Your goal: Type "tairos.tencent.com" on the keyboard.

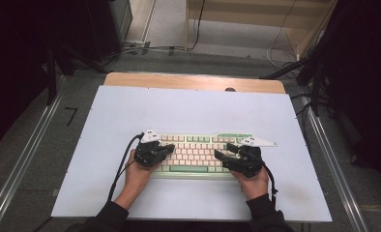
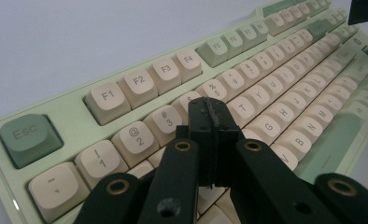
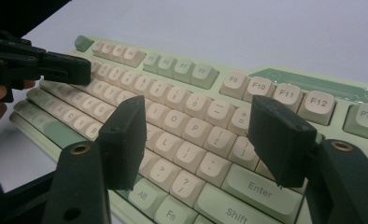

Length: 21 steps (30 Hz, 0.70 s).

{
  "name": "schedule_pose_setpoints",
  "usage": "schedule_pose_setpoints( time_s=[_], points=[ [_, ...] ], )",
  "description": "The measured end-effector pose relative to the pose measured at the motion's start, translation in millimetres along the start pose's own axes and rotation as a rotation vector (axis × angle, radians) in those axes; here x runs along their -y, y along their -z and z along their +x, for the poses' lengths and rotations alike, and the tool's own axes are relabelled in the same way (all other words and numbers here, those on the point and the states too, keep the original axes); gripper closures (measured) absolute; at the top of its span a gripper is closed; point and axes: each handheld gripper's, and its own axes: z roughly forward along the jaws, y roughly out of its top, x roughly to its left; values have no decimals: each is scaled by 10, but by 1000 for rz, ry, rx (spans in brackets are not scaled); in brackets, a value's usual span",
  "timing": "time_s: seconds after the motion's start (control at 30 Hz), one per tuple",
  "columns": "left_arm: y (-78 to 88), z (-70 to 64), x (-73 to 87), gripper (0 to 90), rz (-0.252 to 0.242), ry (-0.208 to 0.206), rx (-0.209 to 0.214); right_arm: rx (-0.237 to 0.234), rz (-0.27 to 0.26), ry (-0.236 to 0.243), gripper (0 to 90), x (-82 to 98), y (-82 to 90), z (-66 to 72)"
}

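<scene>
A keyboard (image 1: 194,154) with cream keys and a pale green case lies flat on the white desk (image 1: 188,113), toward the six o'clock edge of it as the high view shows, its long side running from nine to three o'clock. Its Esc key (image 2: 27,136) and a few others are a darker green.

The left hand-held gripper (image 1: 168,149) is over the nine o'clock end of the keyboard, pointing toward three o'clock. Its jaws are clenched tight with nothing between them; in the left gripper view the closed tips (image 2: 212,115) hang over the key rows just below the number keys, near the 4 and 5. Whether the tips touch a key I cannot tell.

The right hand-held gripper (image 1: 223,152) is over the three o'clock end, pointing toward nine o'clock. Its jaws are released and stand apart, holding nothing; in the right gripper view they (image 3: 204,133) hang above the punctuation keys beside Enter (image 3: 260,187), clear of the keycaps.

The two grippers face each other across the middle of the keyboard, apart. Each is held by a hand (image 1: 136,176) in a dark sleeve coming in from six o'clock.

Past the desk's twelve o'clock edge are a strip of bare wood (image 1: 193,81) and a grey floor (image 1: 179,60) with cables.
</scene>
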Motion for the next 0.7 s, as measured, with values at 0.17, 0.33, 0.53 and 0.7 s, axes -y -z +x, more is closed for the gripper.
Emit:
schedule_pose_setpoints(
  time_s=[0.17,0.33,0.53,0.7],
  points=[
    [-15,-4,-3,900,17,7,-5,0,5,0,354,3,-10,3],
    [148,15,-49,782,-79,39,35,0,0,5,355,2,-3,4],
    [336,133,-34,420,-180,92,-99,0,3,5,355,4,-12,7],
    [436,300,59,383,-215,187,-120,-1,5,13,360,-1,-12,22]
  ],
)
